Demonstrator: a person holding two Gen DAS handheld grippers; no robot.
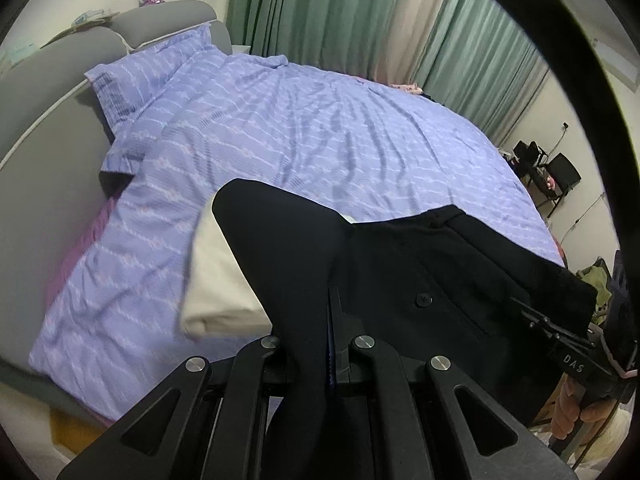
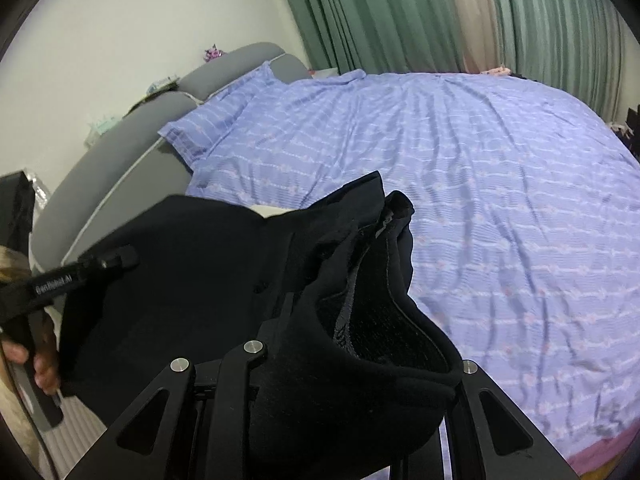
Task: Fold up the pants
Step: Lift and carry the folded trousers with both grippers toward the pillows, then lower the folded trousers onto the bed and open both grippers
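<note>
Lavender striped bed [image 1: 320, 128], wrinkled, below. Black pants [image 1: 440, 272] held up above near edge, waistband stretched between both tools; button visible, open waist sagging. Left gripper [image 1: 330, 300] clamped on waistband; right gripper [image 2: 288, 304] likewise pinching cloth. Step judged: lift and spread before first fold. Next: lower flat onto bed, legs aligned.
</note>
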